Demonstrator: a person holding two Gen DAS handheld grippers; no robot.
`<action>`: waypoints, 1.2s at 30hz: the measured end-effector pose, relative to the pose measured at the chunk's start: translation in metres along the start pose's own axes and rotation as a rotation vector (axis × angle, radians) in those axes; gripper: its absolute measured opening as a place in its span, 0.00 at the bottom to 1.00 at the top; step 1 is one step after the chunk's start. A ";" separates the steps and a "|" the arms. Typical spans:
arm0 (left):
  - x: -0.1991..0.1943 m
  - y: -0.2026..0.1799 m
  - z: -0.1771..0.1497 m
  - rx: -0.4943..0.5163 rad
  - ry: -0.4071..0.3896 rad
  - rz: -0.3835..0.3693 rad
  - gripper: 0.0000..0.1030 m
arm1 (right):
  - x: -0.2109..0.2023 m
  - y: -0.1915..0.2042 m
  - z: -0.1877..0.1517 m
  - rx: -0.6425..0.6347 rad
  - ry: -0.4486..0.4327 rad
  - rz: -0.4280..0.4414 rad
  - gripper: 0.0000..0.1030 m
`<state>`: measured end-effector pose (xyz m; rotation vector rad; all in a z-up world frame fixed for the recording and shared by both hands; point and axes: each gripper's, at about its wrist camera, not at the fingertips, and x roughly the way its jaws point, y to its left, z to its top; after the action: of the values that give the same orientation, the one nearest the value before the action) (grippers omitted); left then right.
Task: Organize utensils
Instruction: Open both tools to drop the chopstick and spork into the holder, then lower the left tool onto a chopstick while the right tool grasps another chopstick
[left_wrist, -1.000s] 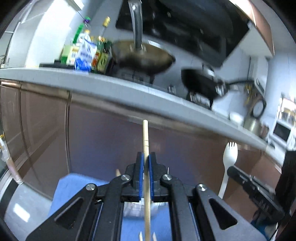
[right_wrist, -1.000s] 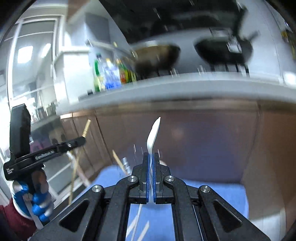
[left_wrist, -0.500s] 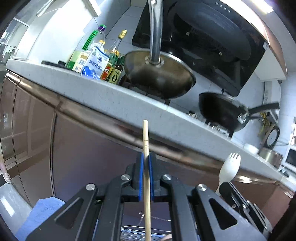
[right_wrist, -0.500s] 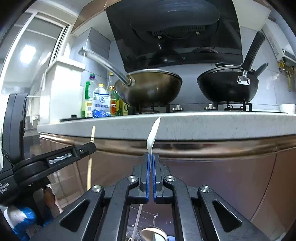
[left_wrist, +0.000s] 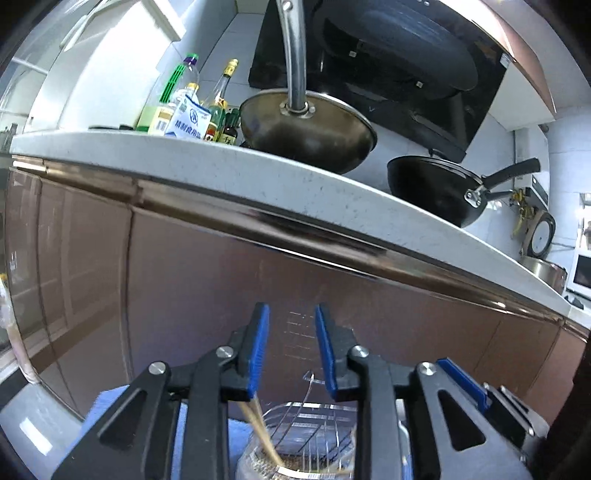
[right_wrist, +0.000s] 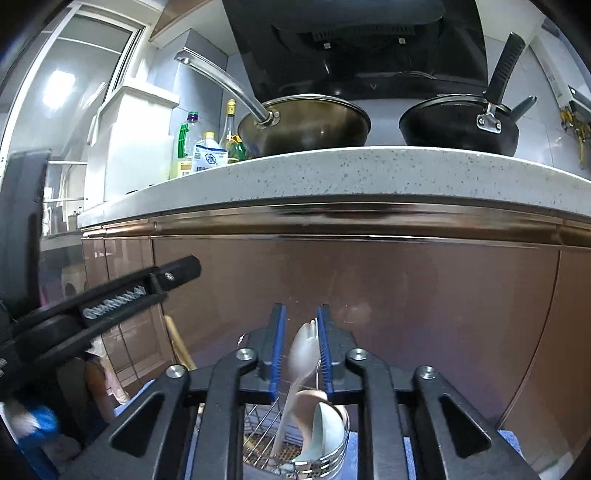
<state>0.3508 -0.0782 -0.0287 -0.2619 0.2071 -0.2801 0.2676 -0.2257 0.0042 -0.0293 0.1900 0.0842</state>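
My left gripper (left_wrist: 290, 325) is open and empty, above a wire utensil holder (left_wrist: 314, 446). A wooden chopstick (left_wrist: 258, 428) leans in the holder below the left finger. My right gripper (right_wrist: 300, 325) is open; a white plastic spork (right_wrist: 301, 358) stands loose between its pads, its handle down in the wire holder (right_wrist: 325, 458) next to pale spoons (right_wrist: 325, 424). The left gripper's body (right_wrist: 110, 299) shows at the left of the right wrist view, with a chopstick (right_wrist: 179, 347) beneath it.
Brown cabinet fronts (right_wrist: 369, 295) stand right ahead under a speckled white counter (right_wrist: 369, 170). On it are a steel wok (right_wrist: 306, 125), a black pan (right_wrist: 458, 125) and bottles (right_wrist: 207, 147). A blue cloth (left_wrist: 110, 402) lies under the holder.
Both grippers have opened. The chopstick dropped from the left gripper into the holder; the spork slid down from the right gripper into the holder.
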 end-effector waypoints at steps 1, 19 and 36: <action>-0.009 0.002 0.002 0.010 0.012 0.001 0.25 | -0.003 0.000 0.001 0.002 0.008 0.003 0.19; -0.067 0.077 -0.079 0.061 0.714 0.059 0.25 | -0.076 -0.001 -0.044 0.074 0.490 0.060 0.19; -0.007 0.090 -0.160 0.001 1.078 0.069 0.24 | 0.004 0.015 -0.149 0.149 1.031 0.078 0.10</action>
<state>0.3282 -0.0282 -0.2044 -0.0782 1.2777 -0.3313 0.2421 -0.2162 -0.1427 0.0872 1.2273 0.1265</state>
